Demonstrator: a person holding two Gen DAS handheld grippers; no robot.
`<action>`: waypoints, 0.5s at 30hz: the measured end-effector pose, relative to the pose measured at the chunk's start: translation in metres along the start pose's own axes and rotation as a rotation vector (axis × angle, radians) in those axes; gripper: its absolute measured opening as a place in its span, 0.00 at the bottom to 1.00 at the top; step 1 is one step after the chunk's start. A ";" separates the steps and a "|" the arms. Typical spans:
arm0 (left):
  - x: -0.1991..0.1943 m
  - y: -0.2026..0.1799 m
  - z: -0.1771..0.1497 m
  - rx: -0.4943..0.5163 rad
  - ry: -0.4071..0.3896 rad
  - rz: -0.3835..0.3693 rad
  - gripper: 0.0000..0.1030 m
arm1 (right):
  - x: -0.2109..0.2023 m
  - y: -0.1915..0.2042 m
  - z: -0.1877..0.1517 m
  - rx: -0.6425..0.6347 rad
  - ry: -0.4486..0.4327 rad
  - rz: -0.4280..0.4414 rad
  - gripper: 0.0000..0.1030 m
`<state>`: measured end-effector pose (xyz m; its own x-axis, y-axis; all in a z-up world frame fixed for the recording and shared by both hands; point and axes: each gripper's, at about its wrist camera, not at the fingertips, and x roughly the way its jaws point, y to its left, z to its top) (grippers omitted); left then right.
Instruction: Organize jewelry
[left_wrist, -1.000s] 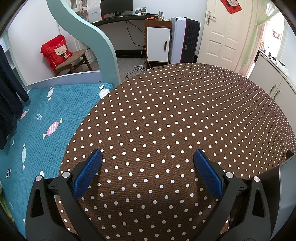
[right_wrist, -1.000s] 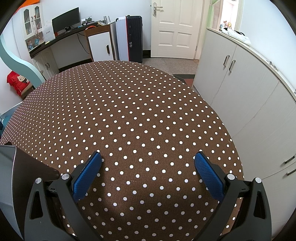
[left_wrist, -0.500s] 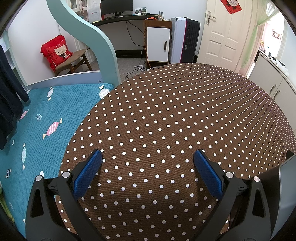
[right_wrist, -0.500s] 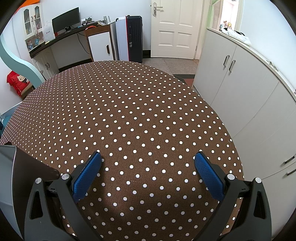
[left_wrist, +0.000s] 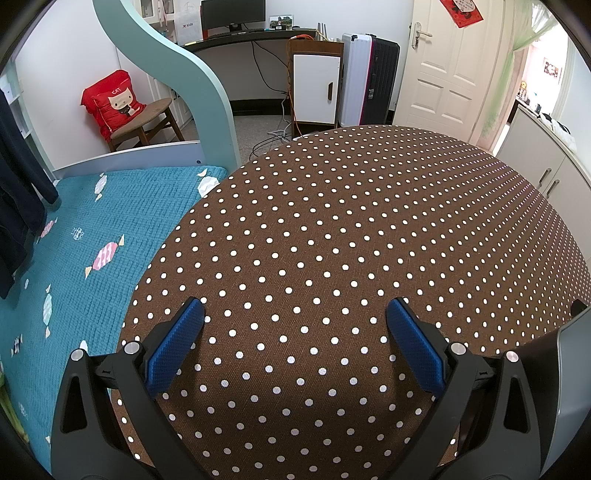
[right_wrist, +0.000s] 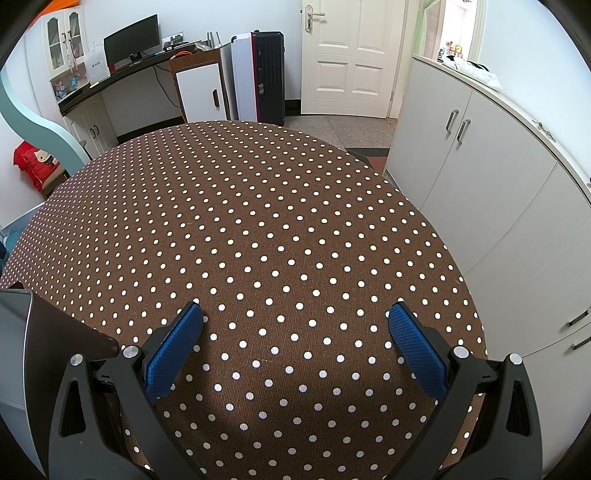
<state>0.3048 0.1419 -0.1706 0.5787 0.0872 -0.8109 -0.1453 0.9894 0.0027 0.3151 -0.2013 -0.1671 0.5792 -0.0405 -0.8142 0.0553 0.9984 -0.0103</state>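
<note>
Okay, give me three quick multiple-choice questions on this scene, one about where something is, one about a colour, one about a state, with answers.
1. In the left wrist view, the red cushion lies on:
A. the table
B. a wooden chair
C. the bed

2. The tablecloth is:
A. brown with white dots
B. plain blue
C. green striped

3. The left gripper and right gripper are:
A. both shut
B. one holding a ring
C. both open and empty

Answers:
1 B, it sits on the seat.
2 A, dots cover the brown fabric.
3 C, the blue pads stand wide apart.
</note>
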 end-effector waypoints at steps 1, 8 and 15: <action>0.000 0.000 0.000 0.000 0.000 0.000 0.95 | 0.000 0.000 0.000 0.000 0.000 0.000 0.94; 0.000 0.000 0.000 0.000 0.000 0.000 0.95 | 0.000 0.000 0.000 0.000 0.000 0.000 0.94; 0.000 0.000 0.000 0.000 0.000 0.000 0.95 | 0.000 -0.001 0.000 0.000 0.000 0.000 0.94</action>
<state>0.3045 0.1416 -0.1706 0.5789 0.0870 -0.8107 -0.1449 0.9894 0.0027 0.3150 -0.2019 -0.1671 0.5795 -0.0405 -0.8140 0.0553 0.9984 -0.0103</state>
